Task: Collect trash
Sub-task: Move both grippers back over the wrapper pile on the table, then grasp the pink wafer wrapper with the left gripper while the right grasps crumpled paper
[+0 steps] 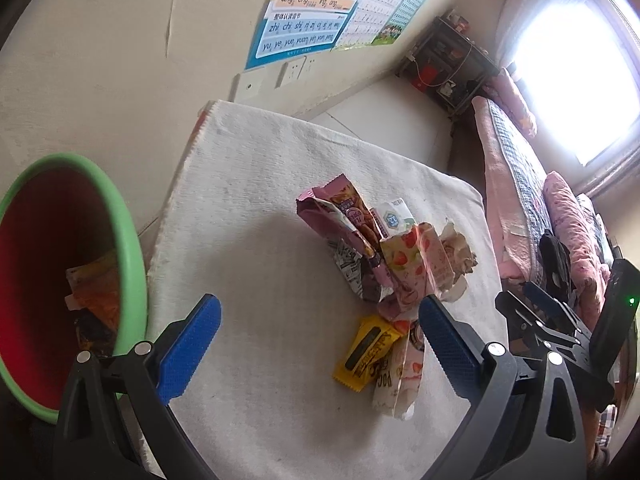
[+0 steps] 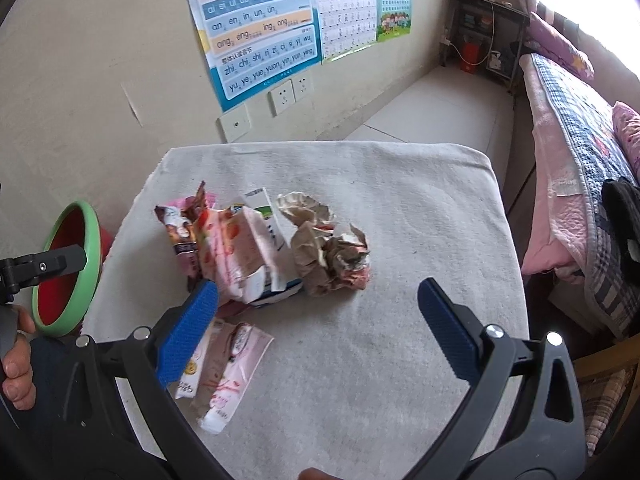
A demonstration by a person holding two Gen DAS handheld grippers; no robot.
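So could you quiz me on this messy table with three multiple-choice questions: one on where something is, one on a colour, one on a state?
1. Where is the bin?
A. left of the table
B. on the bed
C. on the table

2. What colour is its rim?
A. blue
B. green
C. yellow

3. How are the jaws of the left gripper?
A. shut on a wrapper
B. open, empty
C. out of view

Answers: 1 A, it stands by the towel-covered table, at its left edge. 2 B, green rim, red inside. 3 B, blue pads apart, the yellow wrapper lying between them ungripped.
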